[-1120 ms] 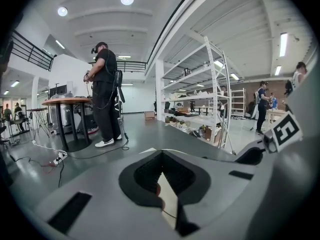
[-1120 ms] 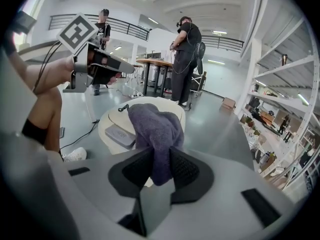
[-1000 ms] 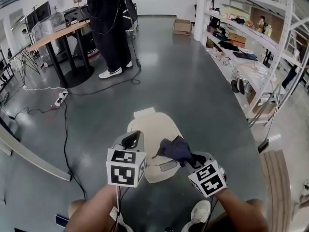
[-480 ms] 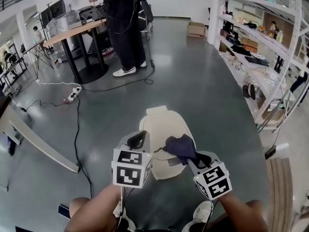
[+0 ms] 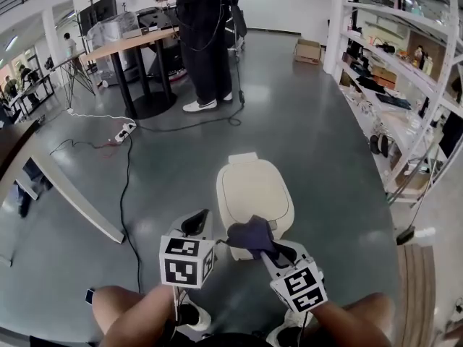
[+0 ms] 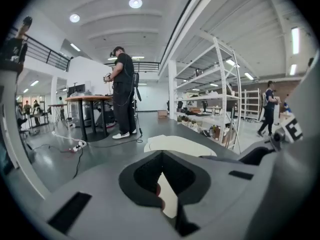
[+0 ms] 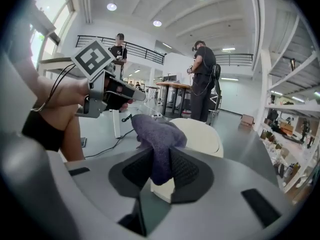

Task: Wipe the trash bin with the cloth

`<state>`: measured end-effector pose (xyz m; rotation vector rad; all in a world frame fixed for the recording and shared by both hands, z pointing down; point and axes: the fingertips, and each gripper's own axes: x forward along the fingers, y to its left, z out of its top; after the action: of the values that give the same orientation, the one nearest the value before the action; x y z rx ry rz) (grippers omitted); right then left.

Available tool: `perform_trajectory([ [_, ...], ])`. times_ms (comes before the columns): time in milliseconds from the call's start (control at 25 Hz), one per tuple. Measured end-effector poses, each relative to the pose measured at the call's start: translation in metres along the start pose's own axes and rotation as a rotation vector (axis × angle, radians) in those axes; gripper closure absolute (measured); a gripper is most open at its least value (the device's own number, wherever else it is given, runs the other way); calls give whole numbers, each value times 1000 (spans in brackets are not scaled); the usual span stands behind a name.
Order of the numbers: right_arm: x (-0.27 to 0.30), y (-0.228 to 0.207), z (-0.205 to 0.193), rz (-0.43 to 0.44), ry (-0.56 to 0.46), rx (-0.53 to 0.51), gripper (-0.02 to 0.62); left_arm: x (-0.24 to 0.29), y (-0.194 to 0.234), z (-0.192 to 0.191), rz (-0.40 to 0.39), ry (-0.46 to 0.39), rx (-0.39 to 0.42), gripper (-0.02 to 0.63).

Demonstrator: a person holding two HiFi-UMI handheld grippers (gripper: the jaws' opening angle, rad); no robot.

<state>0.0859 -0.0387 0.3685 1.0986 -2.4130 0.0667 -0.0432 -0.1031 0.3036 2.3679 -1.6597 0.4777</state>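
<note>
The cream trash bin (image 5: 255, 186) stands on the grey floor just ahead of me, lid closed. My right gripper (image 5: 266, 249) is shut on a dark purple cloth (image 5: 248, 235), which rests at the near edge of the lid. In the right gripper view the cloth (image 7: 157, 133) bulges up between the pads, with the bin (image 7: 201, 135) behind it. My left gripper (image 5: 197, 220) hangs beside the bin's near left corner, its jaws closed with nothing in them. The left gripper view looks past the left gripper (image 6: 161, 156) to the lid (image 6: 176, 144).
A person (image 5: 205, 35) stands at a desk (image 5: 134, 43) far ahead. Cables and a power strip (image 5: 124, 131) lie on the floor to the left. Metal shelving (image 5: 394, 63) lines the right side, and a cardboard box (image 5: 309, 50) sits beyond it. A long beam (image 5: 69, 197) slants at left.
The cloth in my right gripper has slid back over the lid toward me, from its front right part to its near edge. The left gripper stayed beside the bin.
</note>
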Motion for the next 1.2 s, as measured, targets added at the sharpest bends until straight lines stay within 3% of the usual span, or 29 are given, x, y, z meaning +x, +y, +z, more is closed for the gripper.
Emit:
perform_trajectory([
  [200,1,41,-20,23,65,4,505,-21,9,-40,44,-19,-126,606],
  [360,9,61,-40,54,128,70,505,-29,7,-71,40,4,-200,606],
  [600,27,70,-48,47,193,73,505,-33,16,-85,54,6,-94,606],
  [760,47,59,-53,30,212,79,505,-28,26,-101,66,34,-108,606],
  [1200,62,23,-65,-36,255,111,505,-9,1,-114,-7,76,-66,606],
])
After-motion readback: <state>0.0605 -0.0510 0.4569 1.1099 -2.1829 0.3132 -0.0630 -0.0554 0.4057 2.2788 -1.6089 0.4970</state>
